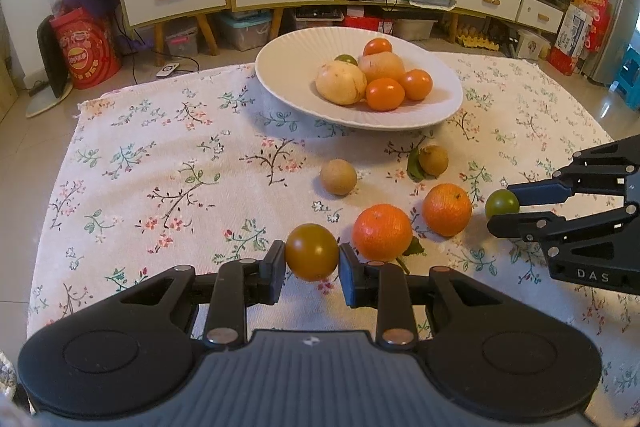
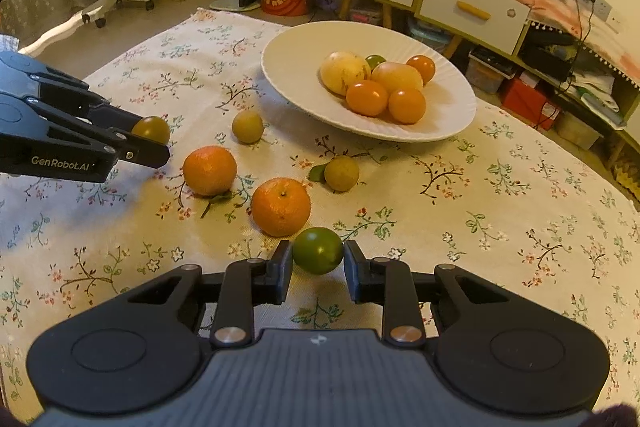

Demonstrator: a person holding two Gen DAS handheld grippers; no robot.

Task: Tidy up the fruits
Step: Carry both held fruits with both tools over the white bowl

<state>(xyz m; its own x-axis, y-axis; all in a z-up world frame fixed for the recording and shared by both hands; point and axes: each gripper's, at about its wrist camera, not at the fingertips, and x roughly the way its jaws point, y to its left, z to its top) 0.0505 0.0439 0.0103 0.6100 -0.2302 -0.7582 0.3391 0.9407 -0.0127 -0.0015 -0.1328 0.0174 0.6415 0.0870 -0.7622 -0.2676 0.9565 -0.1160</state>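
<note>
Two tools loaded: my left tool [image 1: 312, 259] grips a brownish fruit [image 1: 312, 257], right tool [image 2: 318, 259] clamps a green fruit [image 2: 318, 250]; plate [image 1: 288, 47] lies ahead.

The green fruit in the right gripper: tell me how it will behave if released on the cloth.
The green fruit looks round and smooth, so it would probably roll once the right gripper lets go. The floral tablecloth looks woven and may slow it. Its glossy skin suggests it could slip between the pads under a light squeeze.
</note>
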